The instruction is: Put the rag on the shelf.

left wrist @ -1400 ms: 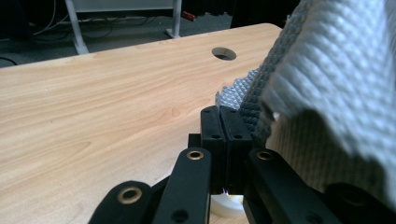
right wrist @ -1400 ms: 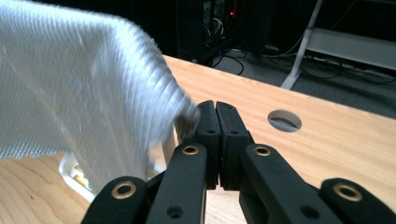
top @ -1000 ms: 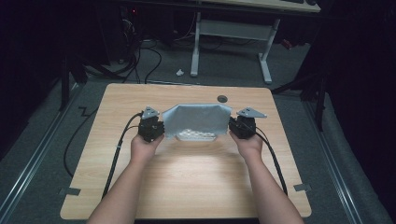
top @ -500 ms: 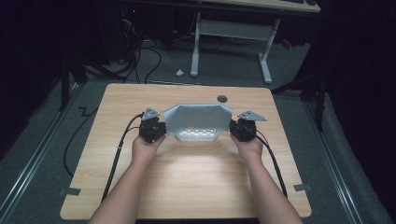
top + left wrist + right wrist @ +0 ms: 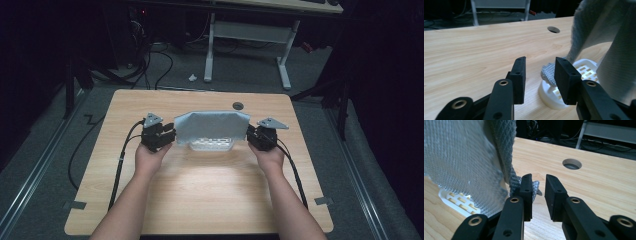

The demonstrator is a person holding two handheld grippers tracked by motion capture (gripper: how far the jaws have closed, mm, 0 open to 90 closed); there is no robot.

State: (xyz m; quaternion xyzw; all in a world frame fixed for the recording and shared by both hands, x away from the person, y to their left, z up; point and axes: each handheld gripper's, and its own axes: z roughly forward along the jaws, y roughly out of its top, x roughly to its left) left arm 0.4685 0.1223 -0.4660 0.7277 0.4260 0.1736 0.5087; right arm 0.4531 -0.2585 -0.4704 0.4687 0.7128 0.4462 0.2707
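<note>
Hand-held grippers — grey cloth stretched crosswise between.

On the tabletop a cloth lies at the middle, draped over a slotted tray whose near edge sticks out before it; the left tool sits just left of the cloth, the right tool just right of it; behind the cloth, toward the far edge, is a round hole; beyond the tabletop, on the floor, stands a desk frame, with cables to its left.
</note>
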